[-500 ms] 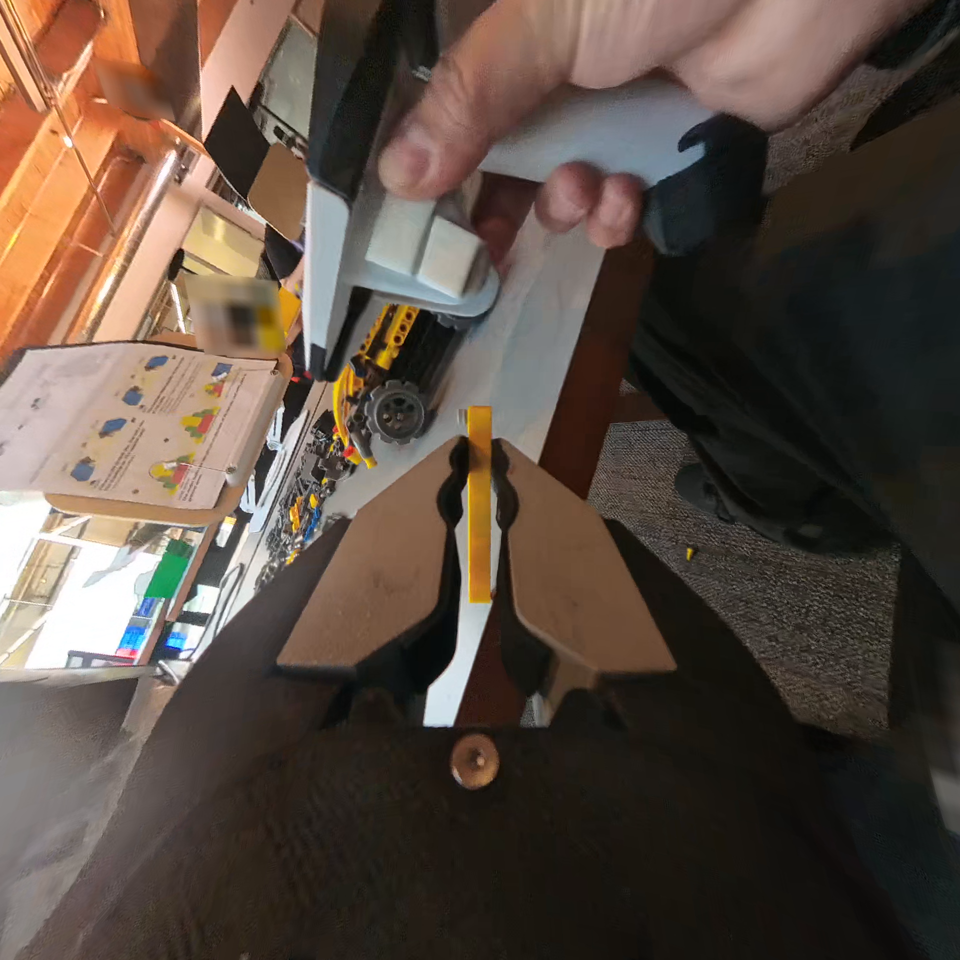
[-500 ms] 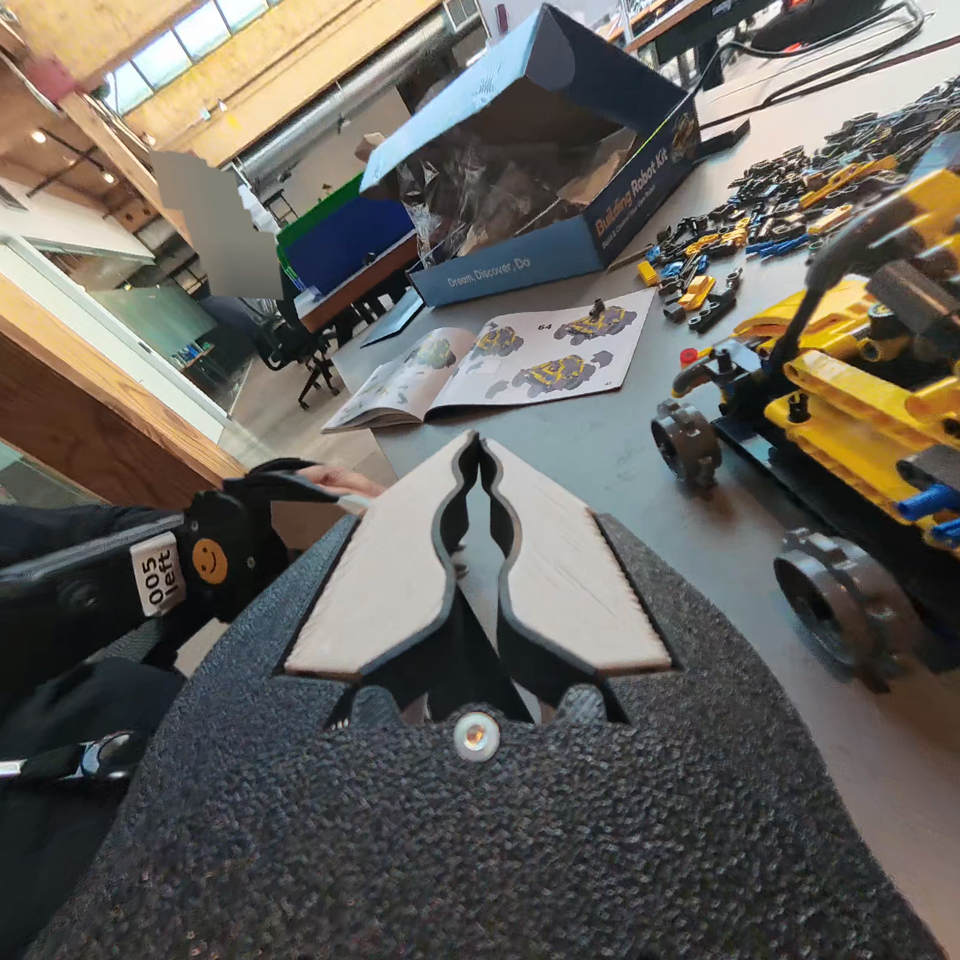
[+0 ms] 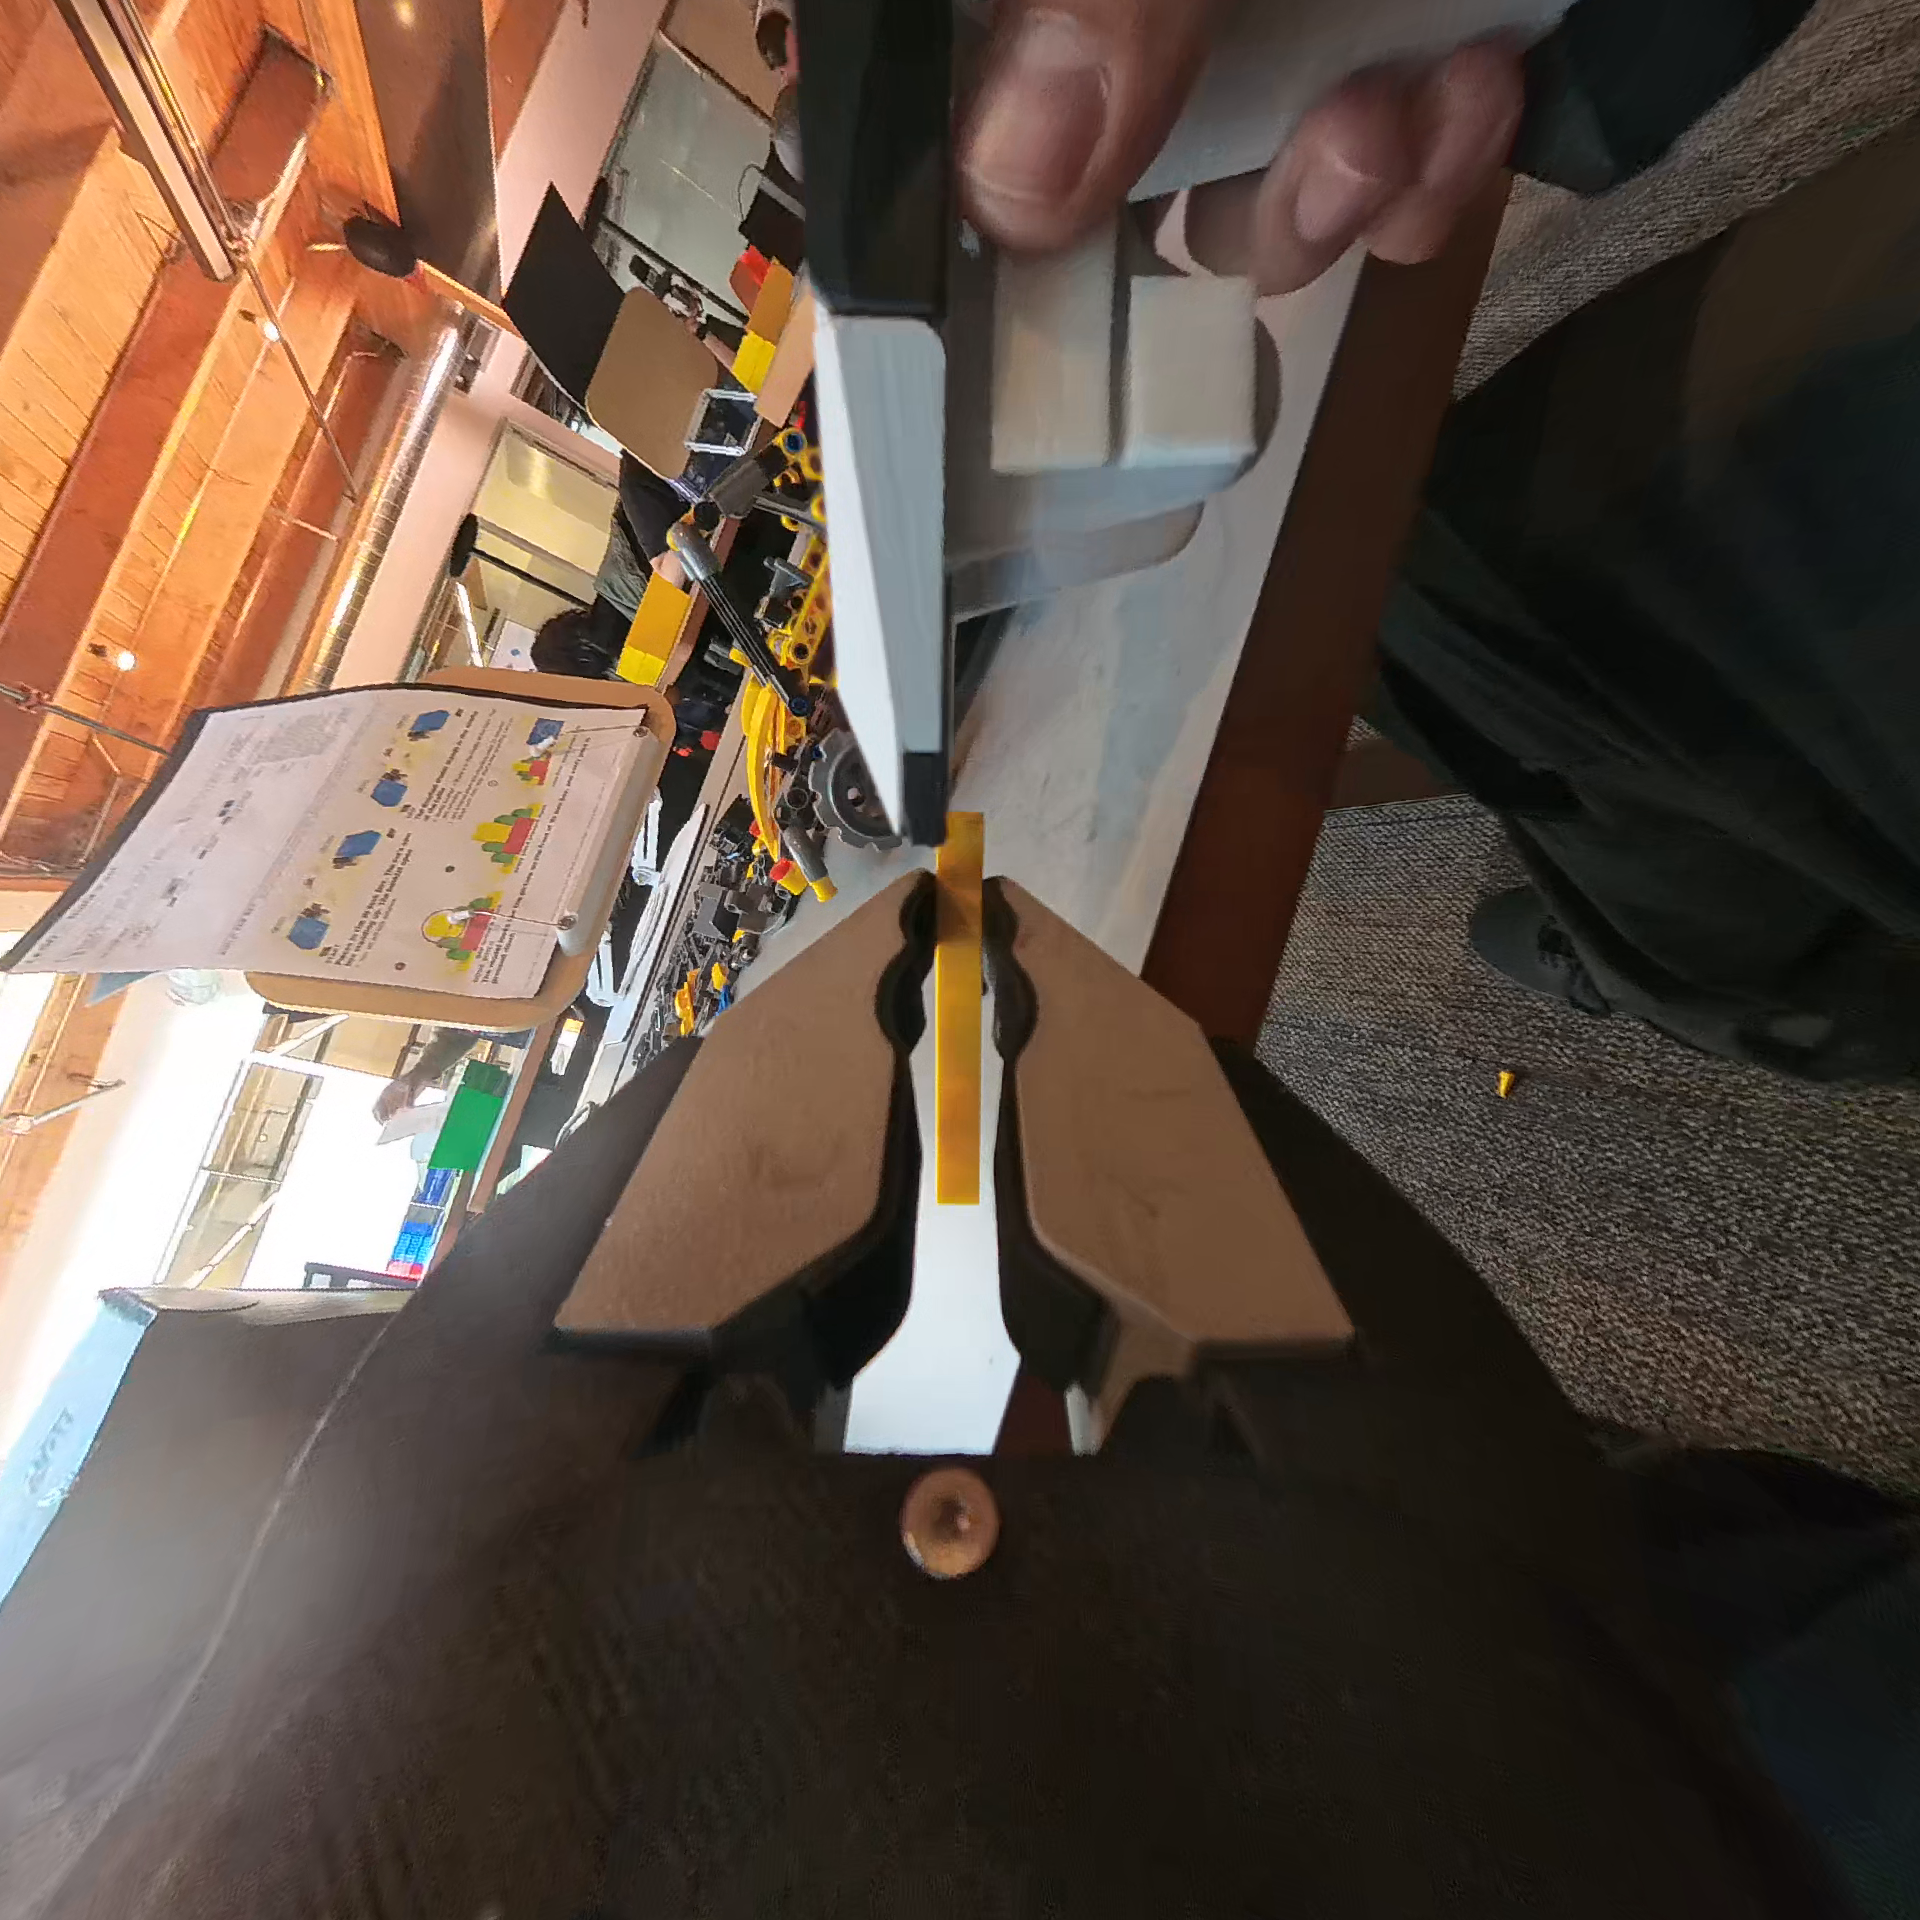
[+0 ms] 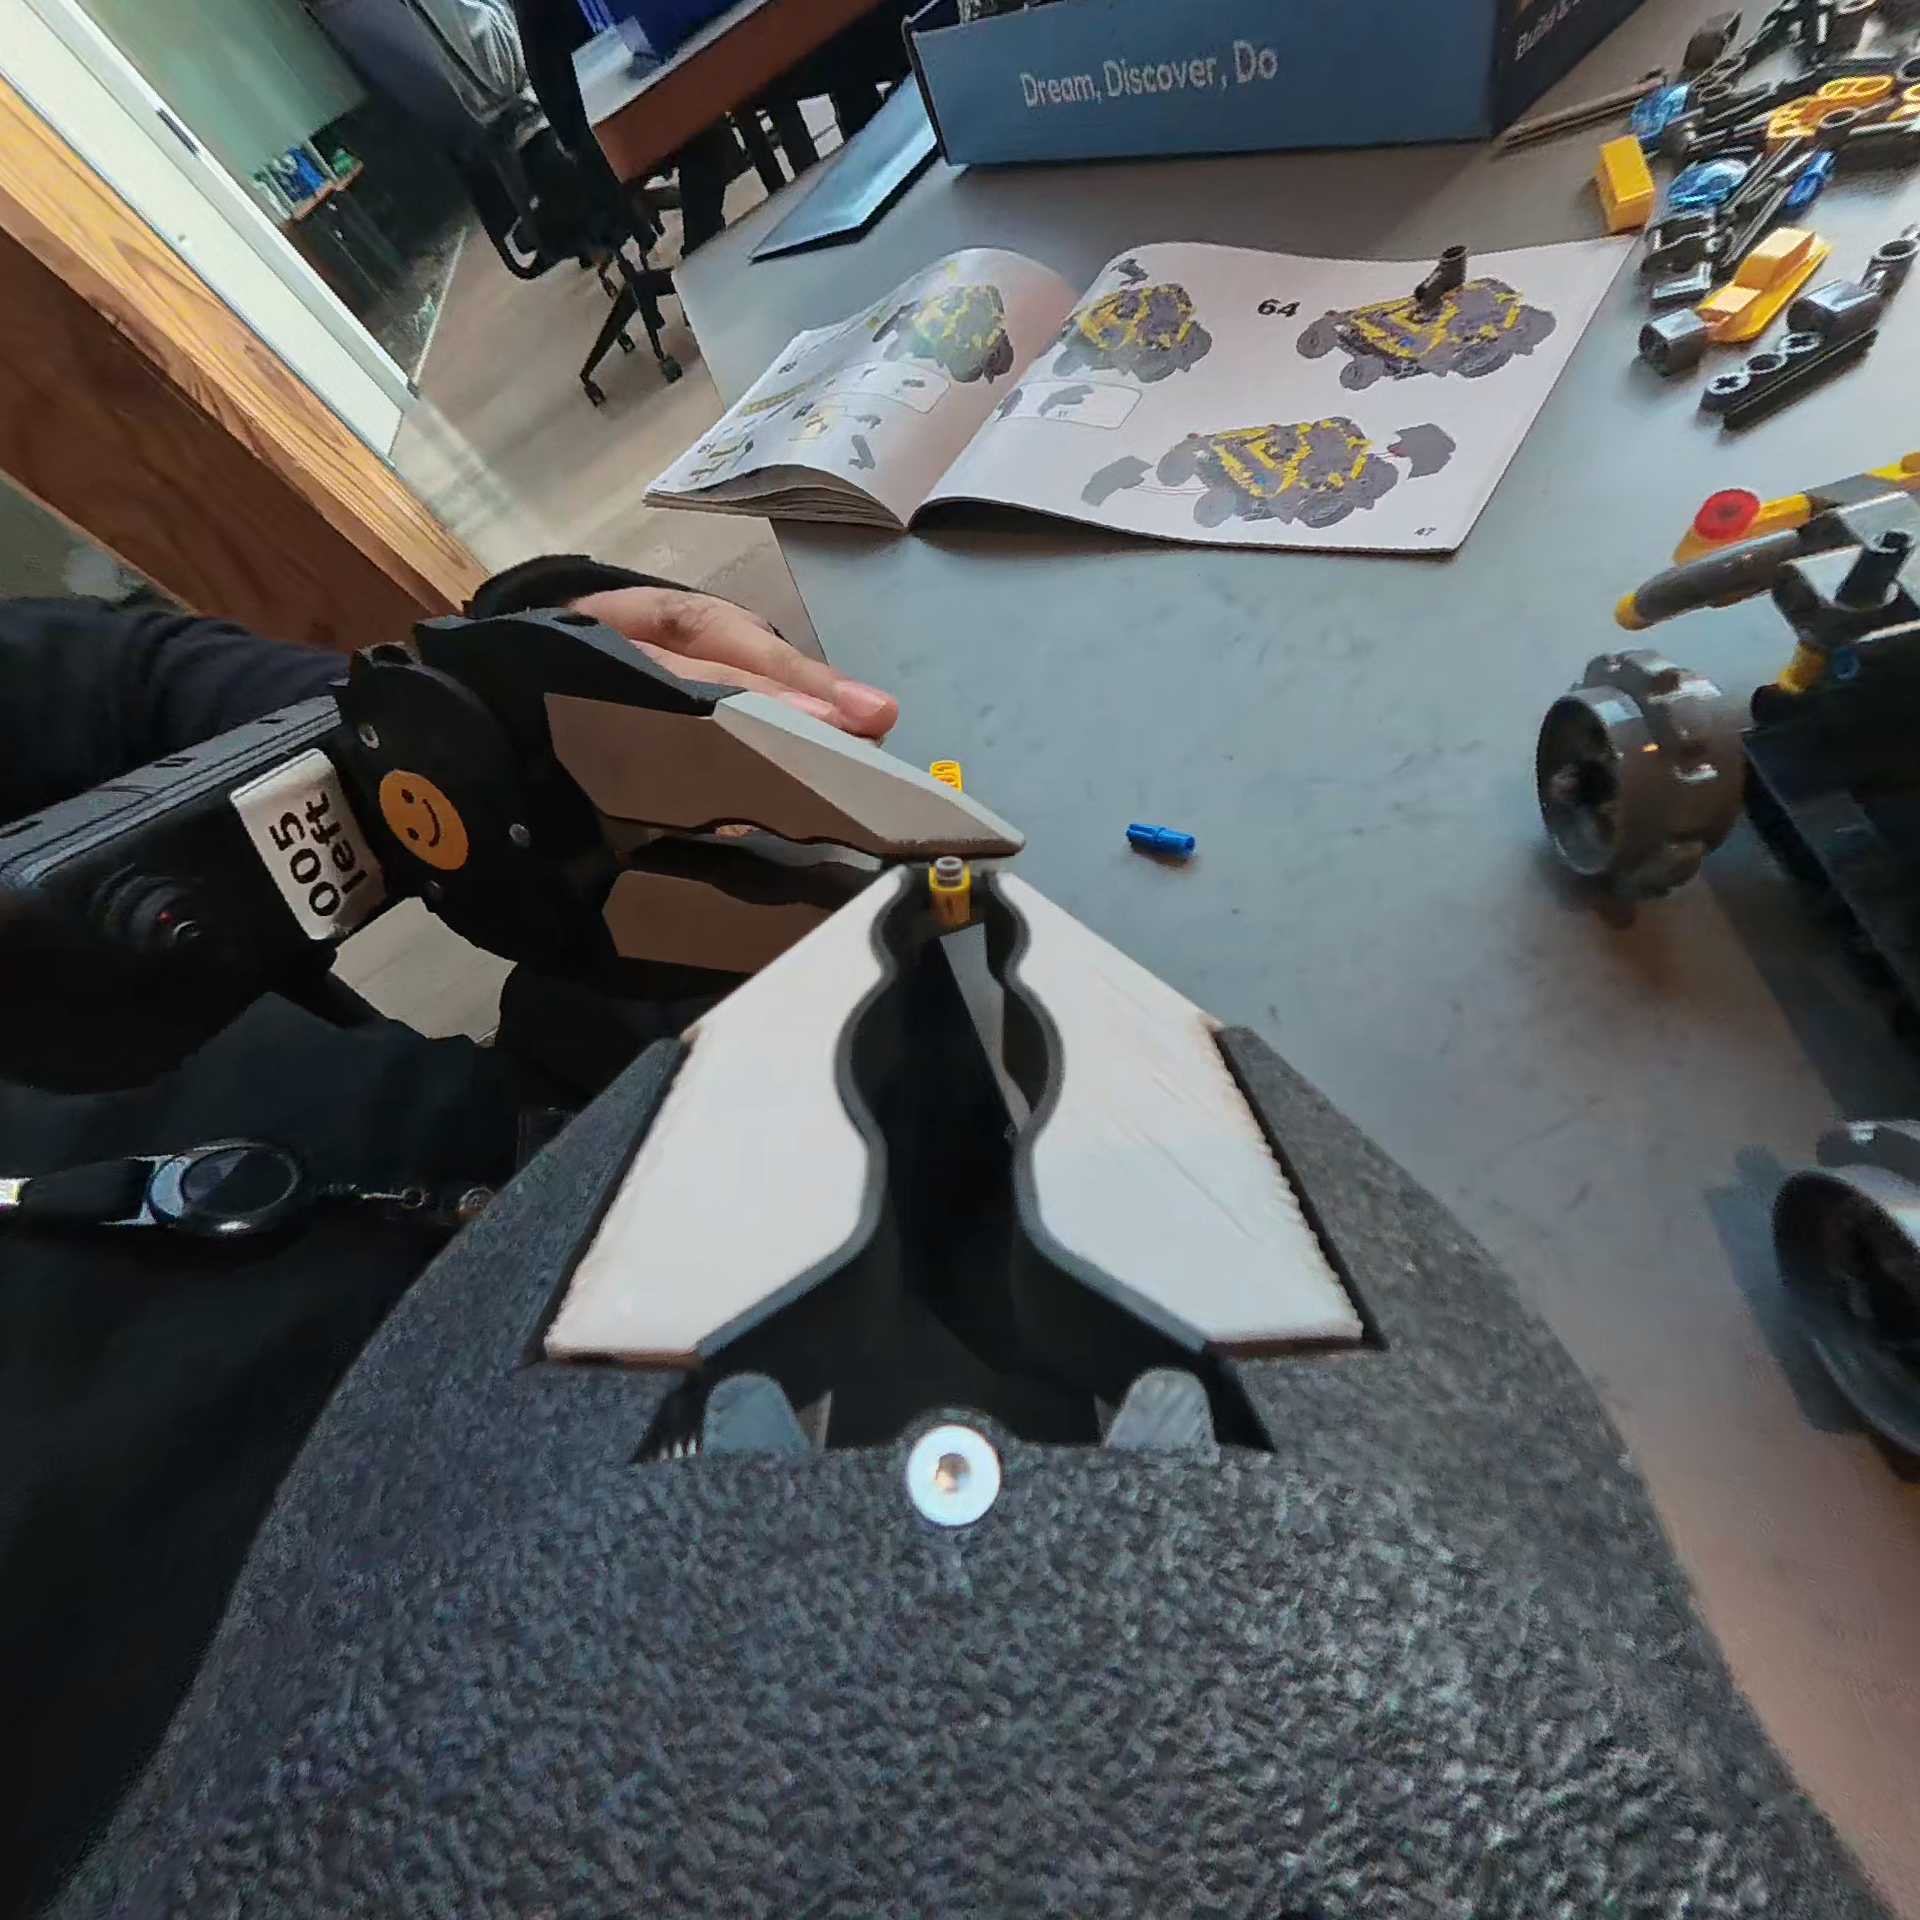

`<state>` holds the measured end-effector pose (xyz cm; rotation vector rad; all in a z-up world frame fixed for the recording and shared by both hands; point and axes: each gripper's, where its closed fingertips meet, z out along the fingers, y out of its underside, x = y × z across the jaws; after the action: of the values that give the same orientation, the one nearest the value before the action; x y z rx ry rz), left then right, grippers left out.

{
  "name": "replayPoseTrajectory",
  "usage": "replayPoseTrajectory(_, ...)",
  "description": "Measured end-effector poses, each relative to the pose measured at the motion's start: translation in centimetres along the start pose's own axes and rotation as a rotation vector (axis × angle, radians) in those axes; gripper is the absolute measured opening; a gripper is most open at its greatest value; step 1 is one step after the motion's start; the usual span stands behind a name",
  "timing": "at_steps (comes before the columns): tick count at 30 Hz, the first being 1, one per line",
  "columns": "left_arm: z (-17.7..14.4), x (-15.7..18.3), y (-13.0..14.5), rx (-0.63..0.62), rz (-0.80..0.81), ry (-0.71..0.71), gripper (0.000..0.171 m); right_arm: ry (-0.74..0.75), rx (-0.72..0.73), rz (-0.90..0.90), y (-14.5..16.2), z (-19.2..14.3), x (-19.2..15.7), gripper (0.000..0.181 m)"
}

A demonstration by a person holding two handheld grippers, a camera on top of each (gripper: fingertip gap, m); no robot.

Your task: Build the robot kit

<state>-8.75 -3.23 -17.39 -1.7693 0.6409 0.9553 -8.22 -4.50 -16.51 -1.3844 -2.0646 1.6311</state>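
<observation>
My left gripper (image 3: 956, 896) is shut on a thin yellow beam (image 3: 958, 1039) that stands on end between its fingers, over the table's front edge. In the right wrist view the left gripper (image 4: 982, 844) comes in from the left, a hand on top of it. My right gripper (image 4: 951, 881) has its jaws a little apart around the beam's end (image 4: 949, 896), which carries a small grey pin (image 4: 945, 864), with a slight gap on each side. In the left wrist view the right gripper (image 3: 925, 810) comes down from above, its tip beside the beam's top.
A yellow and black vehicle model (image 4: 1849, 727) with grey wheels (image 4: 1631, 769) stands to the right. A blue pin (image 4: 1158, 837), an open instruction booklet (image 4: 1195, 416), a blue box (image 4: 1195, 94) and loose parts (image 4: 1766, 208) lie on the grey table (image 4: 1351, 1039). A clipboard (image 3: 364, 852) stands to the left. The tips of both grippers are at nearly the same place.
My right gripper has come down and over to the left gripper's tip, and its jaws now stand a little wider. The left gripper still holds the yellow beam.
</observation>
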Motion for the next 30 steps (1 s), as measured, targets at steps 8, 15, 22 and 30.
replayPoseTrajectory(8,0.0,-0.2,0.3,-0.006,0.008,-0.005,0.005,-0.008,0.029,0.009,-0.1,0.3,0.0,0.009)
replayPoseTrajectory(15,0.0,0.0,0.3,-0.009,0.008,0.002,0.005,-0.027,0.049,0.027,-0.1,0.3,0.0,0.006)
replayPoseTrajectory(22,0.2,0.5,0.5,-0.019,-0.036,0.037,0.005,-0.024,0.022,0.019,0.4,0.5,0.2,0.007)
replayPoseTrajectory(30,0.0,-0.7,0.3,-0.018,-0.015,-0.027,0.005,0.015,0.139,-0.033,-1.4,0.3,-0.1,0.005)
